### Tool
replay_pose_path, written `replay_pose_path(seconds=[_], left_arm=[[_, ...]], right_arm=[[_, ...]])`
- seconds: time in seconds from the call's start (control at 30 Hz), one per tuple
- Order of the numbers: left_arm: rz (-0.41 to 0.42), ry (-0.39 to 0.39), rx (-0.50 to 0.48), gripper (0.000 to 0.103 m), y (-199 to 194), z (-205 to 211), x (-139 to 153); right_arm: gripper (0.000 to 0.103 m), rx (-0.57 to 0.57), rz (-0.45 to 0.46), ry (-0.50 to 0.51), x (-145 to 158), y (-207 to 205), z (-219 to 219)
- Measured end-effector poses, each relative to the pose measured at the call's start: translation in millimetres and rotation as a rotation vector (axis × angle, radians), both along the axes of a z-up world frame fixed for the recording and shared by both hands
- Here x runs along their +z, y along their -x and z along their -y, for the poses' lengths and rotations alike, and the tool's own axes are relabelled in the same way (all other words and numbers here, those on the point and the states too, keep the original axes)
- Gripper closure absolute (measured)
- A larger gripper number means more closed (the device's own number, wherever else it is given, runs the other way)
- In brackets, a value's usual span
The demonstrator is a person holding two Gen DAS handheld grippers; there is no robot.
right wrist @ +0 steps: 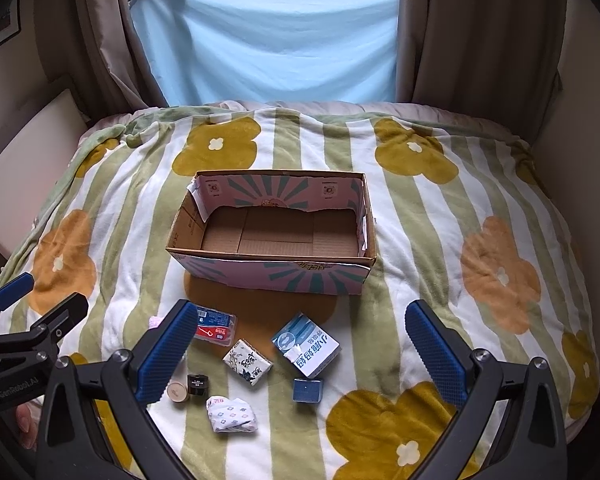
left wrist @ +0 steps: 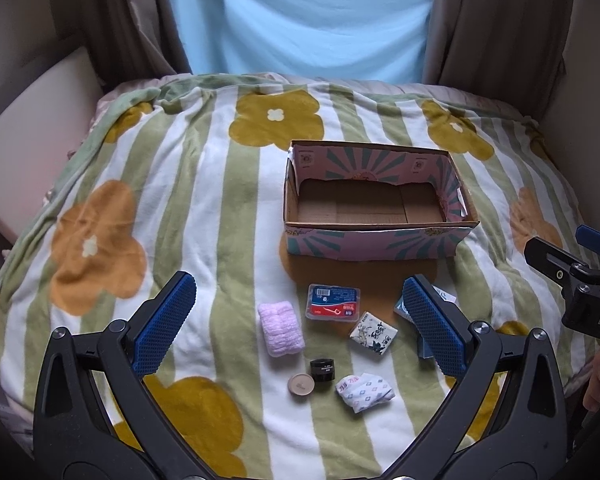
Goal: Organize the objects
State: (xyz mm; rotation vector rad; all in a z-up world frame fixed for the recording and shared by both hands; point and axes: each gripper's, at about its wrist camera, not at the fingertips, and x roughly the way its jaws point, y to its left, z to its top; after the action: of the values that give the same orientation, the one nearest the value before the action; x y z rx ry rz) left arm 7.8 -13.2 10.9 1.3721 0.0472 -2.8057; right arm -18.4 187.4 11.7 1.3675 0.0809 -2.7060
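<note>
A plush blanket striped green and white with mustard and orange flowers (right wrist: 420,240) is covering the whole work surface, its far edge running under a pale blue cloth (right wrist: 268,36) hanging between brown curtains (right wrist: 468,32).

An open-topped cardboard box with a pink and teal sunburst print (right wrist: 276,276) is sitting upright mid-blanket; its brown floor is showing nothing inside.

Both tools are hovering above the near edge. The left gripper (left wrist: 298,324) is standing with its blue ribbed pads wide apart, holding nothing. The right gripper (right wrist: 300,350) is likewise spread wide and unloaded. Part of a hand (left wrist: 598,384) is showing at the left view's right edge, mostly cut off.

The loose items are lying in a cluster just in front of the box, none touching it. A blue and white tissue carton with a torn opening (right wrist: 306,346) is lying flat; in the left view a pad is hiding most of it. A rolled pink fluffy towel (left wrist: 281,328) is almost fully hidden behind a finger in the right view. A red and blue clear-lidded floss-pick case (left wrist: 333,301) is lying nearest the box. A white tissue pack with blue ink drawings (right wrist: 247,361) is lying tilted. A crumpled white packet with blue flowers (right wrist: 232,415) is nearest the grippers. A small dark blue cube box (right wrist: 307,390) is sitting below the carton. A small black cylinder (right wrist: 197,387) is touching a round beige lid or cap (right wrist: 177,391); their labels are too small to read.
</note>
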Motion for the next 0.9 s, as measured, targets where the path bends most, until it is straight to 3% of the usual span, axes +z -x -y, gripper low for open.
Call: replay_pose_path(seconds=[0.43,0.63,0.9], left_arm=[[-0.017,0.016,-0.045,0.0,3,-11,3],[-0.041,-0.013,-0.043,0.0,3,-12,8],[-0.066,0.051,-0.04,0.0,-2,-15,11]], right_arm=[[0.0,0.002,-0.02,-0.003,1,1,1],[0.0,0.001,-0.022,0.0,0,1,1],[0.0,0.004,-0.026,0.006,2,3,1]])
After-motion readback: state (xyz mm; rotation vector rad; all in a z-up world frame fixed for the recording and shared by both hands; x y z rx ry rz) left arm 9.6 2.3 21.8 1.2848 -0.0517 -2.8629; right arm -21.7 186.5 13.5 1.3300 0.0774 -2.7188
